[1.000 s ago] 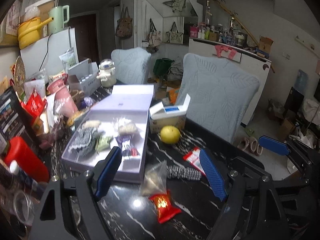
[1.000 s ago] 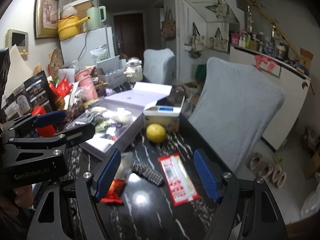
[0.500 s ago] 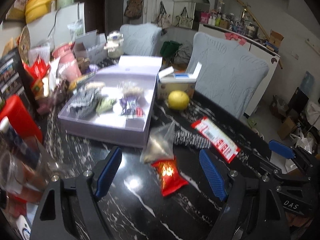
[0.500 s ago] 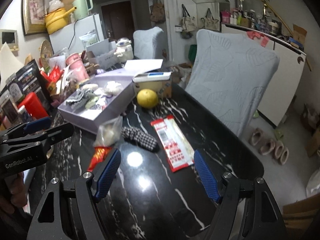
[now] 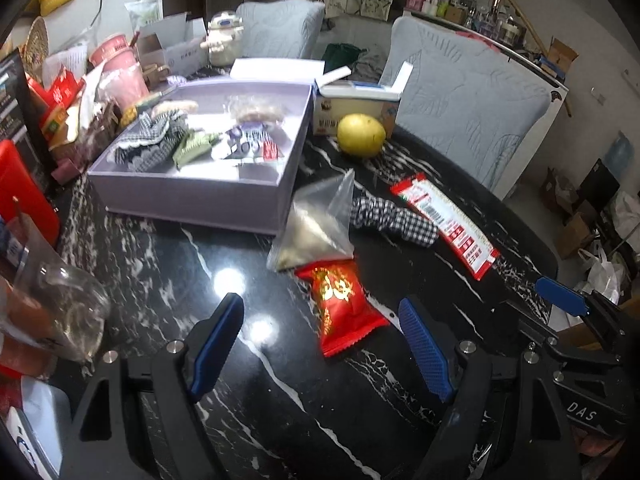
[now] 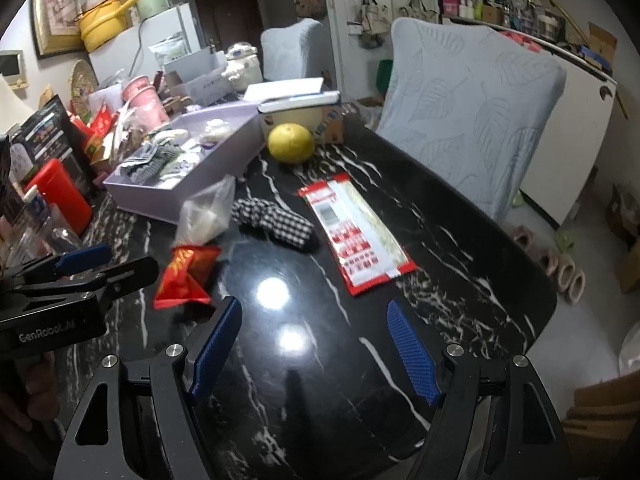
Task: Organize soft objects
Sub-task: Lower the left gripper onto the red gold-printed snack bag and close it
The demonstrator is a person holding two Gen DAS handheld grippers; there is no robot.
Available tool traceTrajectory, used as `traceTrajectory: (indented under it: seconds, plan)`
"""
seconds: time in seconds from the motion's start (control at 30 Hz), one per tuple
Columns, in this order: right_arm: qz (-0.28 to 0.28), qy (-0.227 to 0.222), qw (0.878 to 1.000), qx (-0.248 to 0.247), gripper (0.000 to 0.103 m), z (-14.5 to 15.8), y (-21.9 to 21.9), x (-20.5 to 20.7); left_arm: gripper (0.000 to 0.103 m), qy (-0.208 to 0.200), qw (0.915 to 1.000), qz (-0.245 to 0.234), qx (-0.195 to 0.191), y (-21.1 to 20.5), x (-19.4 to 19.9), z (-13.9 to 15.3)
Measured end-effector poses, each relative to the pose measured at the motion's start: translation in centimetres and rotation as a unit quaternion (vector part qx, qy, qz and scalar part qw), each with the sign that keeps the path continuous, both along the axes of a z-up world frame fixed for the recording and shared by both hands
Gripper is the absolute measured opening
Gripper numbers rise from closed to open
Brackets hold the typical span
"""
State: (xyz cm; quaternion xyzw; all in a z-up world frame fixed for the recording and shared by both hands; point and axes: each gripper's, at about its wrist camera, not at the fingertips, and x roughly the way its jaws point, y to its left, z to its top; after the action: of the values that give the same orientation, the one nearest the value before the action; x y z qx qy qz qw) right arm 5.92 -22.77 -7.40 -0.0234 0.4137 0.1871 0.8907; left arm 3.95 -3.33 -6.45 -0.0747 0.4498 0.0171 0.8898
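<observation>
Both grippers are above the black marble desk (image 5: pixel 168 264), angled down at it, nothing held. Left gripper (image 5: pixel 320 344): fingers spread wide, empty. Right gripper (image 6: pixel 312 344): same, wide and empty.

Loose soft items sit in a cluster in front of the lavender box (image 5: pixel 192 196), which already has soft stuff in it (a gingham piece, some small packets):
- red snack packet (image 5: pixel 342 306): flat on the desk, just ahead of the left fingers and lying inside their gap line, nearer the right-hand pad. Long axis runs away from the gripper, slightly diagonal, so the fingers would close across its short side.
- clear zip bag (image 5: pixel 316 228): beyond the red packet, touching it, leaning up near the box's front corner.
- checkered cloth (image 5: pixel 394 218): right of the zip bag, long axis roughly crosswise in the left view.
- long red-and-white sachet (image 5: pixel 444 224): just beside the cloth on its right; looks to overlap its end, can't be sure.

From the right view the red snack packet is off to the left, outside those fingers; cloth and sachet are ahead and well apart from them. So the left hand is clearly nearer the packet. My read: left takes the red packet first, straight descent, little yaw correction needed. Box lies ahead-left of it.
</observation>
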Motion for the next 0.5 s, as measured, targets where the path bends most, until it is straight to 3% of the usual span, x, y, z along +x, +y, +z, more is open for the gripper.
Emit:
traceTrajectory:
  seconds: [0.5]
  plan:
    - [-0.009, 0.033, 0.999, 0.002, 0.076, -2.4, -1.6, 2.3, 0.08, 0.051, 0.9983, 0.013, -0.024, -0.5, 2.8, -3.6]
